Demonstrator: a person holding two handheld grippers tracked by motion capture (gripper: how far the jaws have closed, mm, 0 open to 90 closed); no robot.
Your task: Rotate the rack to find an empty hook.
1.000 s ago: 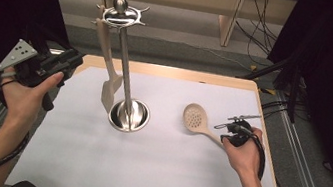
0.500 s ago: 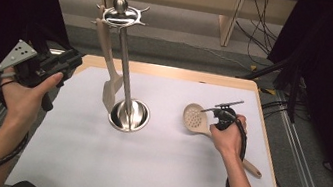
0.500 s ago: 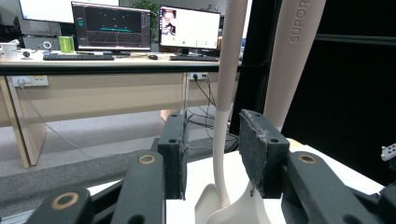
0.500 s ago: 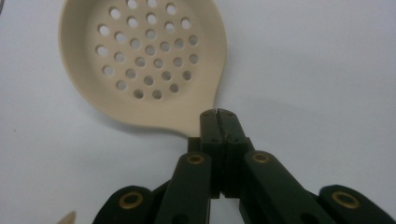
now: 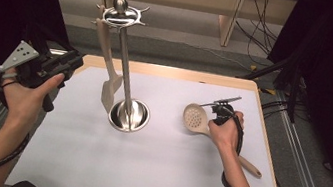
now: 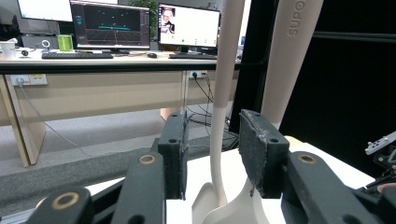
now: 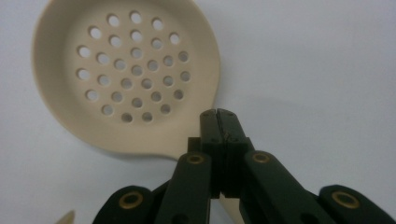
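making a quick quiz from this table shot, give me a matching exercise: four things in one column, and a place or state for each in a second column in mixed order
Things
1. slotted spoon
2. spatula
3. left gripper
4. right gripper

Places or states
A. hangs from the top of the metal stand
B. jaws closed together, just above the spoon's neck
C. lies flat on the white table, bowl up
D. jaws apart, nothing between them, held off the table's left edge

Pairs: 1-C, 2-A, 3-D, 4-B
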